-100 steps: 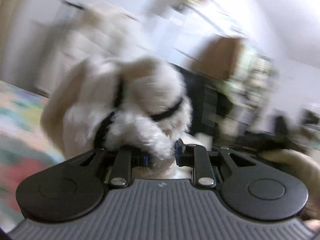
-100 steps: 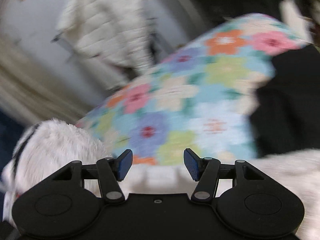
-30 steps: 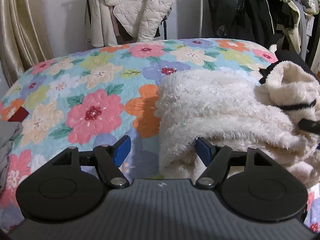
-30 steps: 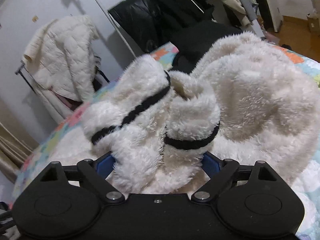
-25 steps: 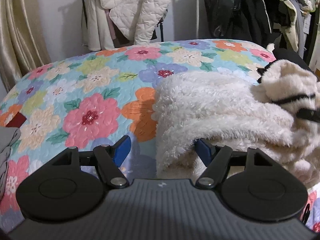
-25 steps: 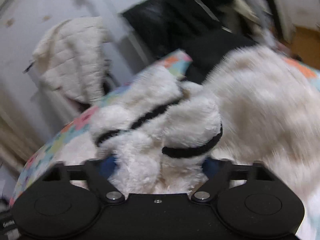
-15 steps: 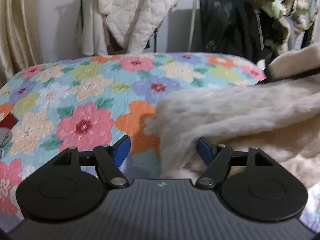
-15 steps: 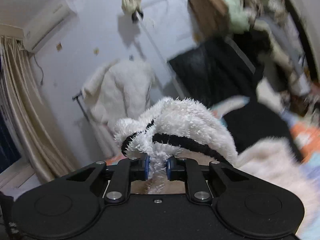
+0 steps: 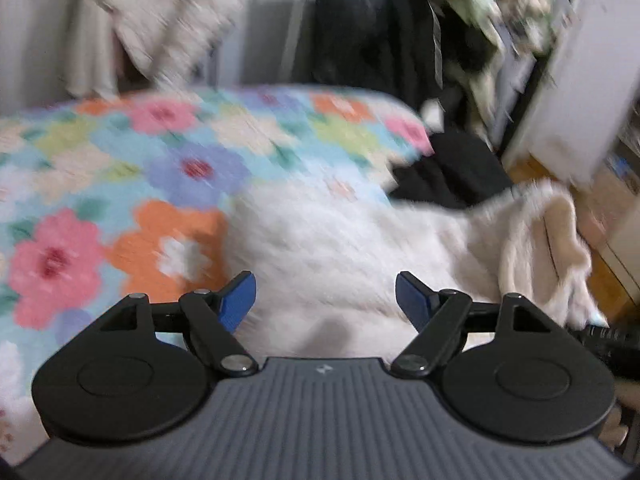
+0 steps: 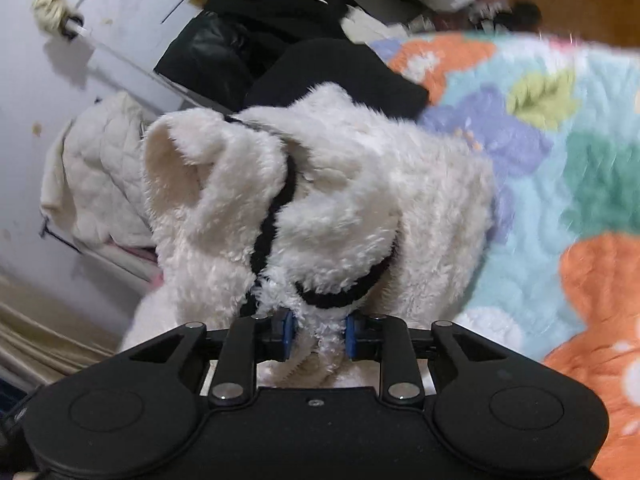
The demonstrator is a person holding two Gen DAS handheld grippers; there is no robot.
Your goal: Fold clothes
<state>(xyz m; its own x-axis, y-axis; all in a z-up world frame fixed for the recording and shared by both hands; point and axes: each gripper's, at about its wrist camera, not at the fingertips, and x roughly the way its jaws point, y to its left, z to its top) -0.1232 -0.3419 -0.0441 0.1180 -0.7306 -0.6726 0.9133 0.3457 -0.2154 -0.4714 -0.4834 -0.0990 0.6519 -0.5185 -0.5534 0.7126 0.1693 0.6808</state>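
Left wrist view: left gripper w/ jaws wide, empty — white fleece jacket on floral quilt, just ahead. Right wrist view: right gripper clamped on jacket's black-trimmed edge, bunched above the quilt.

The fluffy cream-white fleece garment carries narrow black trim bands along its edges. Under it, the quilted bedspread has a light blue ground printed with pink, orange, purple, cream and yellow-green flowers and green leaves. A black garment lies at its far edge. Both grippers have black bodies with blue finger pads.
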